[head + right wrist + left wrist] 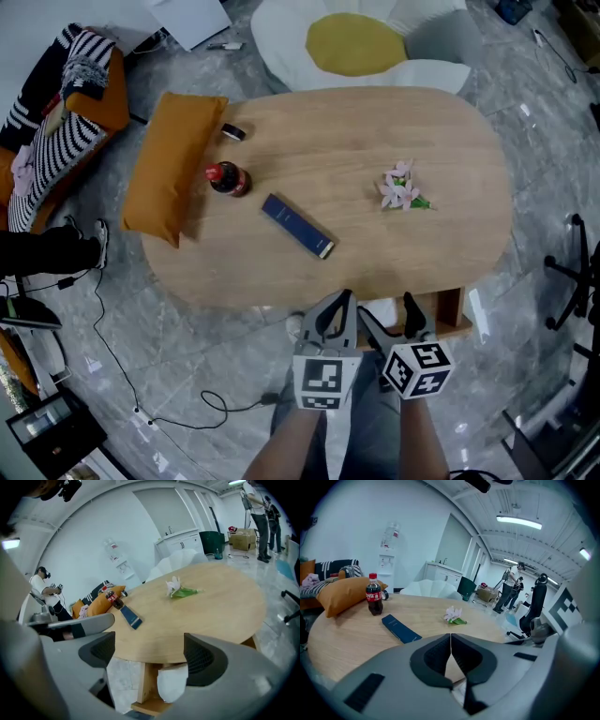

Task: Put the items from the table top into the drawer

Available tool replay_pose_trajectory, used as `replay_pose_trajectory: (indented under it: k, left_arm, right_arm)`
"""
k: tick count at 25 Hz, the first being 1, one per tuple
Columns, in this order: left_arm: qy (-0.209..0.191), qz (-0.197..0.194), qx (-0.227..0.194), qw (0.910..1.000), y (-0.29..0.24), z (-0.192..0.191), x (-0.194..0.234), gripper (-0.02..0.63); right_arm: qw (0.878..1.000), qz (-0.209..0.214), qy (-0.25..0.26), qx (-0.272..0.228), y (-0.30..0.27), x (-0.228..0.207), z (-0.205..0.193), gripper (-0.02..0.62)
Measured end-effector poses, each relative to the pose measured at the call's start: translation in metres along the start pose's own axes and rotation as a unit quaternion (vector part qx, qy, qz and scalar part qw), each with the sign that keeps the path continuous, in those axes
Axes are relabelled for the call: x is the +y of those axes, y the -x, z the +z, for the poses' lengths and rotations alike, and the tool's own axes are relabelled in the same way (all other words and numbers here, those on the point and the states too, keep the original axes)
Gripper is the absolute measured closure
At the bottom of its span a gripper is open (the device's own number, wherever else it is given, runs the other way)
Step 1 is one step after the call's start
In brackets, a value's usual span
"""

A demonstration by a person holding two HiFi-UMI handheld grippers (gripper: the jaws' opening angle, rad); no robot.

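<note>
While the head view only looks down on the two grippers at the near edge of the table (375,122), their own views settle the jaws. The left gripper (450,637) is clenched on nothing, and the right gripper (150,653) is spread wide and empty.

Only the right gripper view shows a wooden leg (146,681) and a white thing (172,682) under the top; what that is I cannot tell.

On the table lie a blue book (297,225), then an upright bottle (228,178) and a flower (401,187), all untouched.

From above, a small black roll (232,132) shows beside the cushion (169,164); in the left gripper view the bottle half hides it.

People (508,590) far off show only in the gripper views.
</note>
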State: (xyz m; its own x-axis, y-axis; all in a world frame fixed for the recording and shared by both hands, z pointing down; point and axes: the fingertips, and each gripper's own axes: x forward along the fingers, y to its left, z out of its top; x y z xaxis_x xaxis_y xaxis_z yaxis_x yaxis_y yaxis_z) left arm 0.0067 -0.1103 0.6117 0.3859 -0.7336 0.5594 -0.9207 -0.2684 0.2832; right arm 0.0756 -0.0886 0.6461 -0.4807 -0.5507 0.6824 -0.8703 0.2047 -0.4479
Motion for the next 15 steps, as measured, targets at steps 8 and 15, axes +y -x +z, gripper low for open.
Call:
replay_pose_trajectory:
  k: [8,15]
  left_arm:
    - [0.003,-0.001,-0.028,0.9996,0.025,0.042,-0.006,0.595]
    - [-0.011,-0.001,-0.057,0.9983,0.045,0.087,-0.005,0.595]
  right_arm:
    - [0.999,0.01,0.035,-0.036,0.026,0.031,0.047,0.149]
    - [0.996,0.014,0.056,-0.068,0.047,0.053,0.092,0.149]
